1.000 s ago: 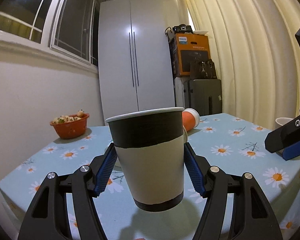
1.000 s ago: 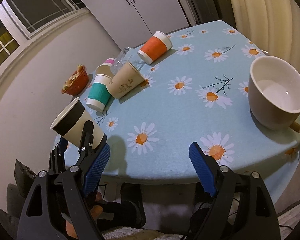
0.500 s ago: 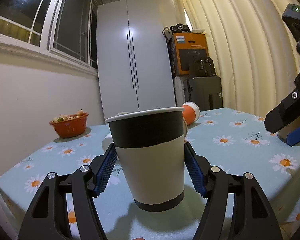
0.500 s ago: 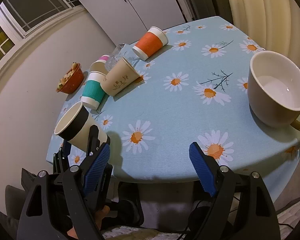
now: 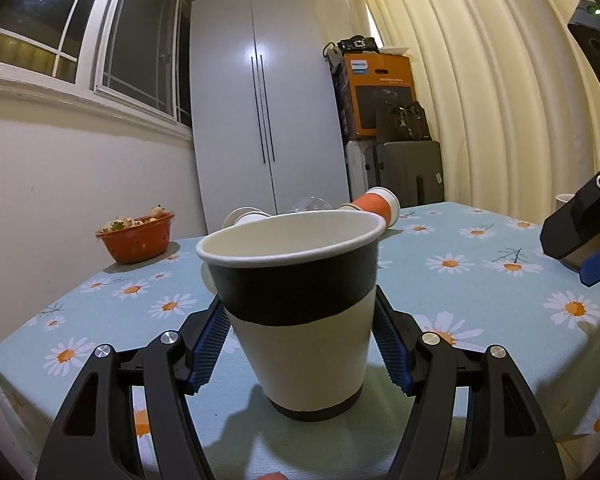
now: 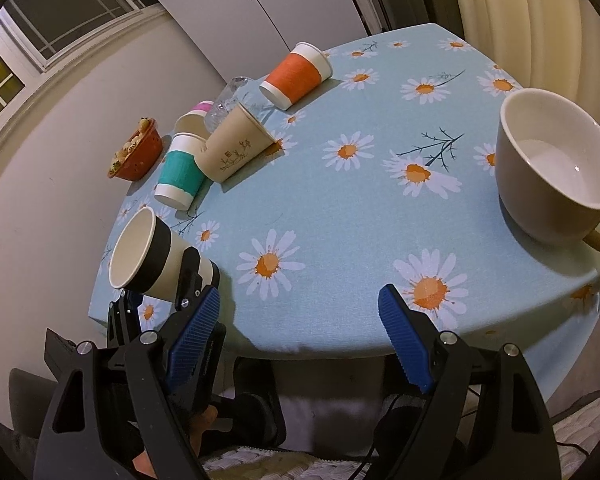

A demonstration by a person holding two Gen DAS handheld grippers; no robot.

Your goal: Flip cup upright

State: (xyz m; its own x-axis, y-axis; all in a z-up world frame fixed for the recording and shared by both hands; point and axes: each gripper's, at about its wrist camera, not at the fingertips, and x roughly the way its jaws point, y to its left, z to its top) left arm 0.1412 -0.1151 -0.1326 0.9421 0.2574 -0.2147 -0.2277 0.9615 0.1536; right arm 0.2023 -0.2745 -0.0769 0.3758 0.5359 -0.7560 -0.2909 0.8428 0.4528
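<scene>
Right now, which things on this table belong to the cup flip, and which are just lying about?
In the job:
black-and-cream paper cup, upright in the left tongs
right tongs, open

Lying about:
orange cup
tan cup
teal cup
pink cup
white mug
red bowl

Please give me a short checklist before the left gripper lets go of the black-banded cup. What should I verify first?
1. Cup mouth faces up: ok. The black-banded cup shows its open rim on top in the left wrist view.
2. Grip is even: ok. The left gripper has its jaws on both sides of the cup.
3. Base rests flat on the table: cannot tell. Contact under the base is not clear in either view.
4. Room around the cup: ok. The teal cup, its nearest neighbour, is apart from it.
5. Right gripper out of the way: ok. It is open, empty and at the near table edge.
</scene>
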